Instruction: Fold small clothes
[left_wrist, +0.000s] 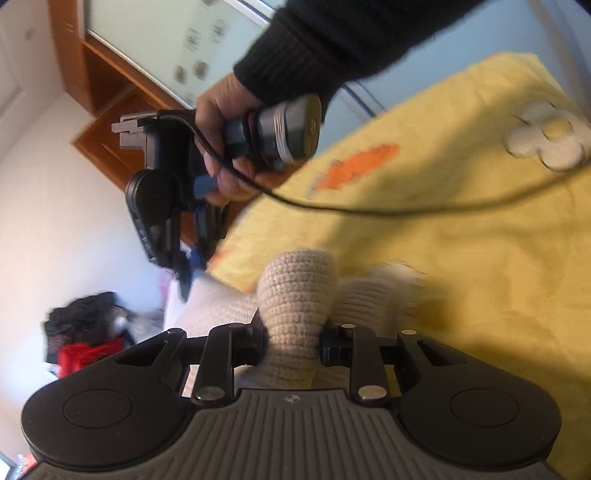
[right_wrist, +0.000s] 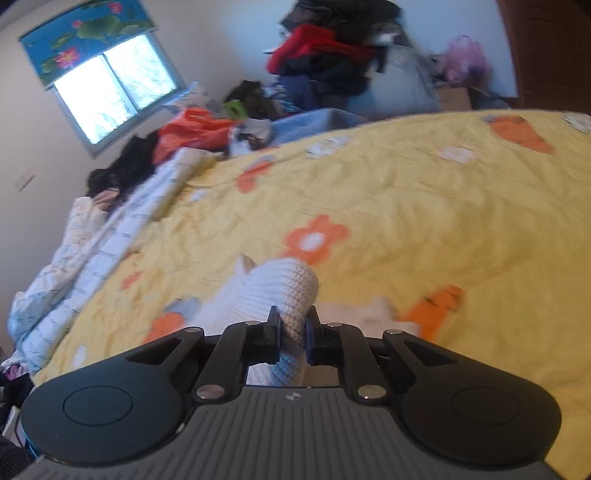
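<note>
Left tongs (left_wrist: 293, 345) pinch a fold of the cream knit garment (left_wrist: 295, 295); my right tongs (right_wrist: 293, 338) pinch another fold, garment near on the yellow bedspread (right_wrist: 406, 206).

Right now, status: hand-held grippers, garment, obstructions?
Left hand-held gripper shut on knit garment. Right hand-held gripper shut on it too. Garment on yellow bedspread. Nothing in the way.

Yellow flowered bedspread (right_wrist: 424, 192), window (right_wrist: 114, 88), perhaps piled clothes (right_wrist: 325, 55)
</note>
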